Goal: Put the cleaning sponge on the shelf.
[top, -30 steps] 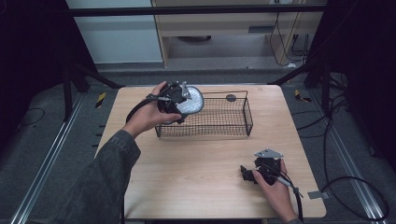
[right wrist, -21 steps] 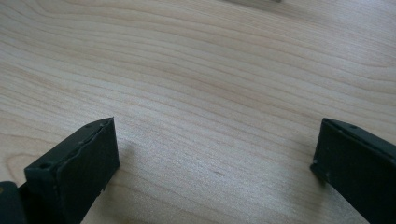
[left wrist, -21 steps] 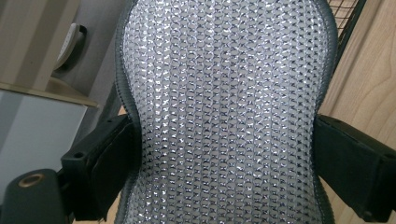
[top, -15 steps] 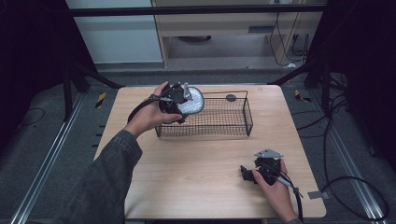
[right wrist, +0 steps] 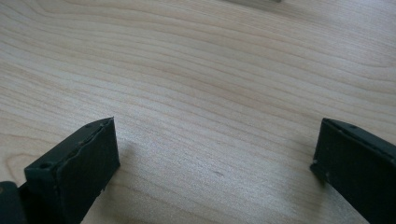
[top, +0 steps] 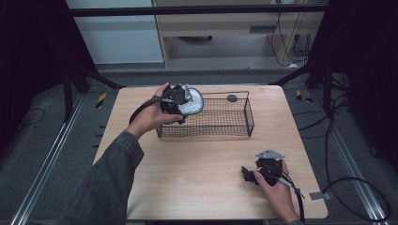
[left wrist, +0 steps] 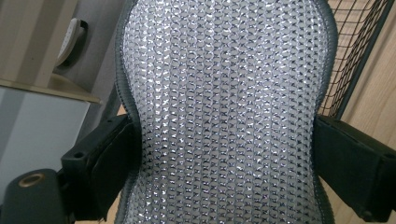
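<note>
Here, scrubber (left wrist: 229, 112) (gripper-pinched (left wrist: 224, 163)) over basket rim (top: 205, 93)

The high view looks forward and down from above the person's side, taking in the whole table (top: 206, 187) from far. The left gripper view sits very close to a silver mesh pad (left wrist: 224, 112), with the wire basket (left wrist: 355, 46) behind. The right gripper view looks low along the tabletop, very near. All views share the table.

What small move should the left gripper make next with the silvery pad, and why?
Probably lower the silvery mesh pad into the wire basket. The left gripper pinches it above the basket's left end; the right gripper rests open on the table.
</note>
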A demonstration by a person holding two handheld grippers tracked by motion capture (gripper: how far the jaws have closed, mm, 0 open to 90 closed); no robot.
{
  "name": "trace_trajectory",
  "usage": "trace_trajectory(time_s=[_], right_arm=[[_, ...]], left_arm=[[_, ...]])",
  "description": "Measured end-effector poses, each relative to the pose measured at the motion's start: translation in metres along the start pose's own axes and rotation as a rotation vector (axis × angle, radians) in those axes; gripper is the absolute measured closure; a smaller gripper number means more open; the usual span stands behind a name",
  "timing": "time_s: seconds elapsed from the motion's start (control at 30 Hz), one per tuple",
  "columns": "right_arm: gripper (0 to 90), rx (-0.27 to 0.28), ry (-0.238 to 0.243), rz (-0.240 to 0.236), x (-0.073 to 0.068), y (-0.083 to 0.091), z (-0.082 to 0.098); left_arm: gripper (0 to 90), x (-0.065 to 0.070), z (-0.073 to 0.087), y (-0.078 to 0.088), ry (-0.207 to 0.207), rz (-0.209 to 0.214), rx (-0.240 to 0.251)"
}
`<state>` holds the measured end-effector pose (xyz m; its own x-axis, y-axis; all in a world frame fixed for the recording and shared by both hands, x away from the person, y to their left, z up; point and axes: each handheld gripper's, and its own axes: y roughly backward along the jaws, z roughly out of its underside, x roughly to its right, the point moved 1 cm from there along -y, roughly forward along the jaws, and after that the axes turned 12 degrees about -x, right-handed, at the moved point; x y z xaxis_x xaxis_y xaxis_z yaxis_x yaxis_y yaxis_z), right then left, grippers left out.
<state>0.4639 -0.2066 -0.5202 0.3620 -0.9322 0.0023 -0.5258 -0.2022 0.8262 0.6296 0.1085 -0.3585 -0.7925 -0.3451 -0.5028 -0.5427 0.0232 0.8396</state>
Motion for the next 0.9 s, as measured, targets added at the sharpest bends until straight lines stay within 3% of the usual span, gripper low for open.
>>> trace_trajectory(time_s=[0.27, 0.57, 0.9], right_arm=[[0.4, 0.000, 0.000, 0.000, 0.000, 0.000, 0.000], [0.4, 0.000, 0.000, 0.000, 0.000, 0.000, 0.000], [0.4, 0.001, 0.001, 0.000, 0.000, 0.000, 0.000]], left_arm=[[8.8, 0.000, -0.001, -0.009, -0.026, -0.011, -0.006], [8.8, 0.002, -0.002, -0.018, -0.062, -0.051, -0.025], [8.6, 0.002, -0.005, -0.029, -0.064, -0.031, -0.024]])
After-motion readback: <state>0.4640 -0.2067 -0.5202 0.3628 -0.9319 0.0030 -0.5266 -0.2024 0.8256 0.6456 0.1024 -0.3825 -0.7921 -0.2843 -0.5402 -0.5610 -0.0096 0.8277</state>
